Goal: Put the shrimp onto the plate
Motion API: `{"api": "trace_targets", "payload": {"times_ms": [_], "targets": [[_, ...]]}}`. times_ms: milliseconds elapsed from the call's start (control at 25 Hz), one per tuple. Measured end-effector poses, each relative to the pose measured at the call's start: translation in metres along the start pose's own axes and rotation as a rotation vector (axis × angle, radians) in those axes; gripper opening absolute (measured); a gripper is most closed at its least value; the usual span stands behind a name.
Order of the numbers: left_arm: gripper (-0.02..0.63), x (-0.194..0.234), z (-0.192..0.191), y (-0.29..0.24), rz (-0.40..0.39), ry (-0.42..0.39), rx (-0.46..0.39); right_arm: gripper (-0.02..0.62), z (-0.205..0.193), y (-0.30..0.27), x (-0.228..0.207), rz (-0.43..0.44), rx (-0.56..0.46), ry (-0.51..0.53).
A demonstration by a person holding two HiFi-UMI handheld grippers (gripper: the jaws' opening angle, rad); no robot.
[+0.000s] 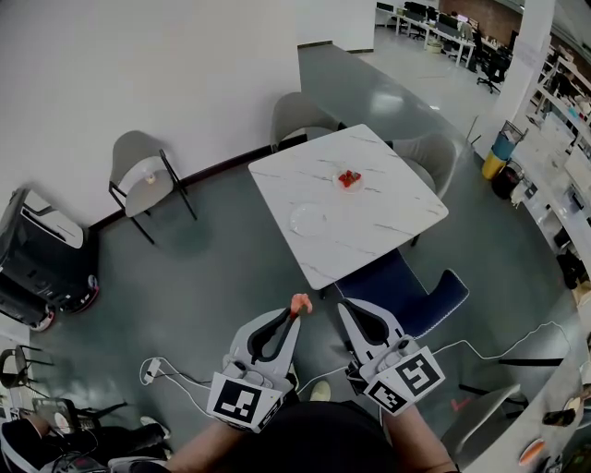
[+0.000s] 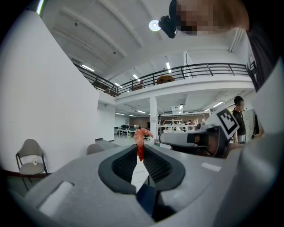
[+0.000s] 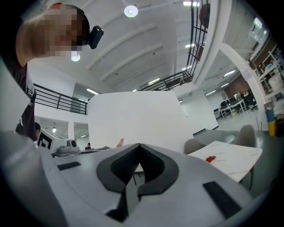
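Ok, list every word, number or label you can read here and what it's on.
No readable text.
The cubes on the left gripper and right gripper bear only black-and-white square markers, no letters.
Anything in the distant office is too small to read.

The table (image 1: 369, 222) is smooth, marble-veined white, the floor (image 1: 231, 277) glossy grey, the shrimp (image 2: 141, 135) shiny, and the left gripper (image 2: 140, 150) matt grey plastic with ribbed black pads (image 2: 124, 164).

red bits (image 1: 349, 178) on table (image 1: 369, 222): too small to tell; shrimp (image 2: 141, 141) lower end: hidden between left hand-held gripper (image 2: 141, 150) jaws
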State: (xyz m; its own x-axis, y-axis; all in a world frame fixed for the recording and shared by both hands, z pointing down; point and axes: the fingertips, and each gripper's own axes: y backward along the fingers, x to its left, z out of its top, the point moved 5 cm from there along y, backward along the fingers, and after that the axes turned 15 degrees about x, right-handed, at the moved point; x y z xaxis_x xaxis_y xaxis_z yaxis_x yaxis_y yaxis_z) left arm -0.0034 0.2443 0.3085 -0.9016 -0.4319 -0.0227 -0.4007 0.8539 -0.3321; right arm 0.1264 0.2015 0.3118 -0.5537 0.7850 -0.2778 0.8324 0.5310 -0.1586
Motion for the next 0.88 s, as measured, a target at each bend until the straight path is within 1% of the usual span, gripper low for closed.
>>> {"api": "trace_targets", "payload": {"times_ms": [200, 480, 640, 880], "targets": [[0.049, 0.01, 0.001, -0.021, -0.024, 0.002, 0.002, 0.002, 0.003, -0.011, -0.015, -0.022, 0.011, -0.004], [0.049, 0.039, 0.01, -0.057, -0.072, 0.019, -0.004, 0.002, 0.016, -0.042, -0.037, -0.064, 0.019, -0.002], [0.049, 0.069, 0.014, -0.082, -0.092, 0.01, -0.008, 0.002, 0.024, -0.072, -0.055, -0.095, 0.021, -0.007], [0.049, 0.13, 0.022, -0.121, -0.126, -0.014, 0.0, 0.002, 0.043, -0.132, -0.077, -0.144, 0.024, -0.014]]}}
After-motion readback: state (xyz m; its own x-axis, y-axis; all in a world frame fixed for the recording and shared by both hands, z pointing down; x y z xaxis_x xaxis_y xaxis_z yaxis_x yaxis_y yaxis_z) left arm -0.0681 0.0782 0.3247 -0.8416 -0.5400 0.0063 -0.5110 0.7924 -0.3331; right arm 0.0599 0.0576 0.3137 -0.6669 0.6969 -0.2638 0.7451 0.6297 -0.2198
